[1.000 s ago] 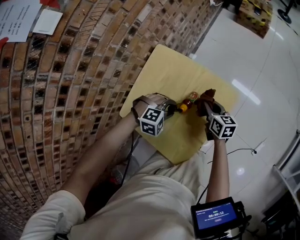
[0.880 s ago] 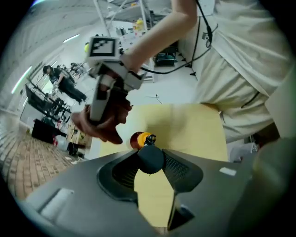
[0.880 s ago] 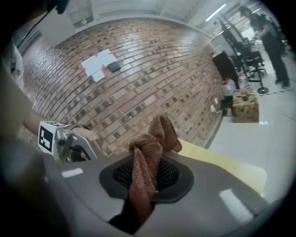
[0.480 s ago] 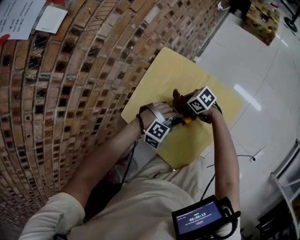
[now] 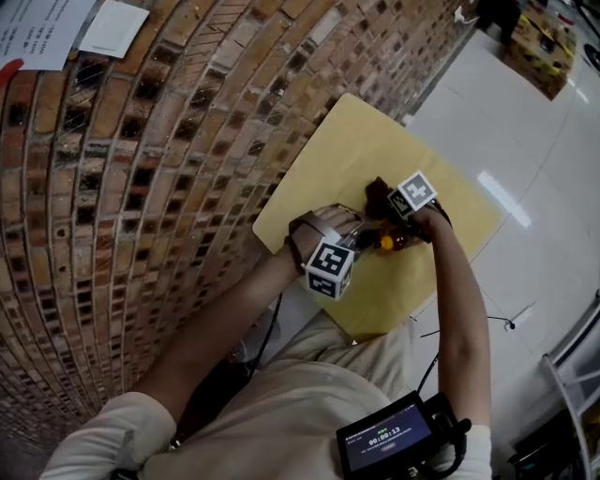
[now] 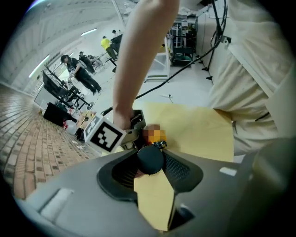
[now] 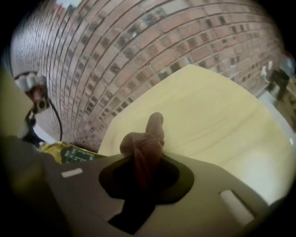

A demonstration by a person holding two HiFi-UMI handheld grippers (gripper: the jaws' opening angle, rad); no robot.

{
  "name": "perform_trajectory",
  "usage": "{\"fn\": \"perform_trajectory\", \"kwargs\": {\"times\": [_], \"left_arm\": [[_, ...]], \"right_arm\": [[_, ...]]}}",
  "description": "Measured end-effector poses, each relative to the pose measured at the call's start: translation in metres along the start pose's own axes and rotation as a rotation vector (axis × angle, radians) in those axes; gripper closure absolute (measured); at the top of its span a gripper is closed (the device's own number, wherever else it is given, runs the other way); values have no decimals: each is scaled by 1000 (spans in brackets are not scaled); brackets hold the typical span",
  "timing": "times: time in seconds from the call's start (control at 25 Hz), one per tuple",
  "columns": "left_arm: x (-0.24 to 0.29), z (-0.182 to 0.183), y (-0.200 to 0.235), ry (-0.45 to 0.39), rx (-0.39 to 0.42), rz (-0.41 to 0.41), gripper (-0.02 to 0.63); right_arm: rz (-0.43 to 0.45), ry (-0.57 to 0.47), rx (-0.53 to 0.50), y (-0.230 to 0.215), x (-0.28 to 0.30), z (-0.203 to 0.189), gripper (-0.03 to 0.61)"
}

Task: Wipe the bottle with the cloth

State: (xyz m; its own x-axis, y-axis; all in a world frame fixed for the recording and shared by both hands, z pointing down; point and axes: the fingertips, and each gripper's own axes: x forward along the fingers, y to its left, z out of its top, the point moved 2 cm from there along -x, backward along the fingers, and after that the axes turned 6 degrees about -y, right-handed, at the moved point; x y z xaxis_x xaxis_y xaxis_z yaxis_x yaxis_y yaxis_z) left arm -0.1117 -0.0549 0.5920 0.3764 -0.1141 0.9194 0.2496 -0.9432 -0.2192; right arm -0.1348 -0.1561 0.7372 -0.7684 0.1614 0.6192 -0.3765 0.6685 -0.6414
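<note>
The right gripper (image 7: 147,159) is being brought from the right side up next to the bottle (image 5: 386,243), mid-frame on the yellow table (image 5: 347,150). The cloth (image 7: 149,136) is being pinched tight in it. The bottle is being squeezed at its top by the left gripper (image 6: 150,163).

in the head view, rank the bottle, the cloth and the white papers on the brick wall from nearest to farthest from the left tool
1. bottle: gripped by its cap in the left tool, over the yellow table.
2. cloth: bunched just beyond the bottle, on its far side.
3. white papers: far off on the brick wall, top left.
</note>
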Motion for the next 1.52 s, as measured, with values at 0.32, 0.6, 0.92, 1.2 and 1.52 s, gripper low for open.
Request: {"fn": "perform_trajectory", "kwargs": {"times": [0.32,0.6,0.92,1.2,1.52], "left_arm": [[-4,-8,22,-26,-143,143,354],[11,8,-2,-39,-74,64,250],[4,4,22,-45,-262,166,383],[3,-7,53,-27,-363,199,410],[3,-10,56,-26,-328,214,395]], "right_arm": [[-307,-643,353,-43,-141,-39,511],[-390,-798,426,8,-153,-115,508],[-442,-875,493,18,-135,-130,508],[-456,-860,470,7,-136,-114,508],[-489,-891,497,-1,-136,-110,508]]}}
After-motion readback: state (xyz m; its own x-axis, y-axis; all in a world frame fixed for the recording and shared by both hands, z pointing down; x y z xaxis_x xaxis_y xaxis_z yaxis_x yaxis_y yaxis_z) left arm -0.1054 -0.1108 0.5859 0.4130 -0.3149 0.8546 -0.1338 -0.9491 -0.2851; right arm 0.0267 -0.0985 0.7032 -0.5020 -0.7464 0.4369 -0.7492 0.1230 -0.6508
